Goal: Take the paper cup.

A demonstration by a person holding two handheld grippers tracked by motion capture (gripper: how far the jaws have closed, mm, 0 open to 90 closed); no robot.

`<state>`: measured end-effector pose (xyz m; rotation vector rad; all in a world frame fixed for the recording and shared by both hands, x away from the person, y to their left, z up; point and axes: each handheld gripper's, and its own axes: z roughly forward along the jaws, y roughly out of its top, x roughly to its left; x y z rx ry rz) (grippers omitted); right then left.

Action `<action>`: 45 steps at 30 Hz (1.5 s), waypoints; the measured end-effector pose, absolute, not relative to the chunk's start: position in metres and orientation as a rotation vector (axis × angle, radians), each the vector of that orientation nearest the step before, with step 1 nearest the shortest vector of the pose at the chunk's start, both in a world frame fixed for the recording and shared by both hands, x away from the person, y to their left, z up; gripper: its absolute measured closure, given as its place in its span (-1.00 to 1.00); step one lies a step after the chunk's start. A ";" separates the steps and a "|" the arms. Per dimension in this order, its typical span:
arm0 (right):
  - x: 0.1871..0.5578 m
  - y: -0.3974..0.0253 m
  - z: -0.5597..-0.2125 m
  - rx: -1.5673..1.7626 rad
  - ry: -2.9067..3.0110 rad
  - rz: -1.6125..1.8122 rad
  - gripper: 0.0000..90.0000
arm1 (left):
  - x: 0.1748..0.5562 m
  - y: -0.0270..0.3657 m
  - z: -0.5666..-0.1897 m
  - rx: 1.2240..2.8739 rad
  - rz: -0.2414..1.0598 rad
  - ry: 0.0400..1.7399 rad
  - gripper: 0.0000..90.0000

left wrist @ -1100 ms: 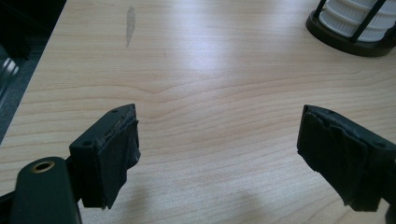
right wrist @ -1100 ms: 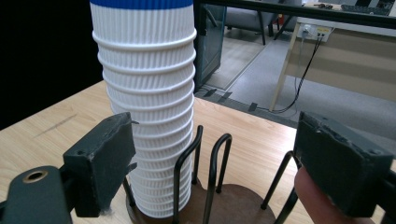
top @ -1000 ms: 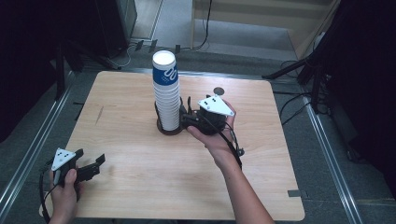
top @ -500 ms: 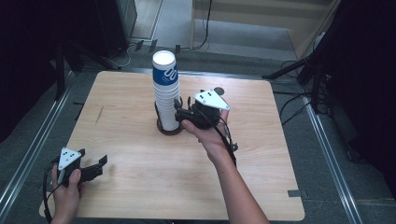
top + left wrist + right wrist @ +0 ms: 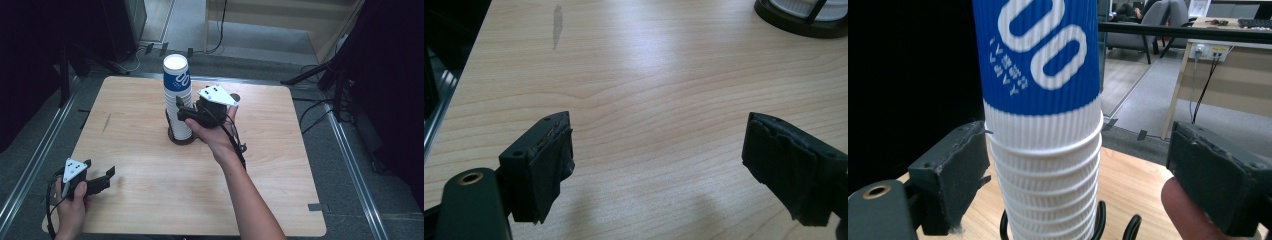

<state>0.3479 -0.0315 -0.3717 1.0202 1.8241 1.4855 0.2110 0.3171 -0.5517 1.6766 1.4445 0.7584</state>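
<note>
While the cup stack [image 5: 178, 102] stands in its black holder at frame centre, the right gripper [image 5: 182, 114] brackets it, jaws spread; no cup lifted yet. Left gripper [image 5: 102, 178] idles spread, lower left.

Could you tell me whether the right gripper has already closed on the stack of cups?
No, the right gripper stands open around the stack of cups, its jaws apart.

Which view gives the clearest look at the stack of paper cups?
The right gripper view: the cup stack stands close up between the open jaws, blue print and nested white rims sharp. The high view shows the whole stack in its black holder, but small. The left gripper view catches just a bit of the holder's base.
</note>
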 end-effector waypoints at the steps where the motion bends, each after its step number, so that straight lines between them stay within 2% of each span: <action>1: 0.348 -0.031 -0.372 1.020 1.824 1.485 -0.79 | 0.211 0.317 -0.552 1.677 0.758 1.445 -0.69; 18: 0.364 -0.010 -0.359 1.023 1.811 1.517 -0.81 | 0.211 0.317 -0.552 1.685 0.763 1.441 -0.69; 33: 0.382 0.010 -0.367 1.064 1.797 1.520 -0.81 | 0.211 0.317 -0.552 1.686 0.754 1.438 -0.69; 45: 0.388 0.019 -0.368 1.054 1.809 1.506 -0.66 | 0.211 0.317 -0.552 1.696 0.752 1.434 -0.69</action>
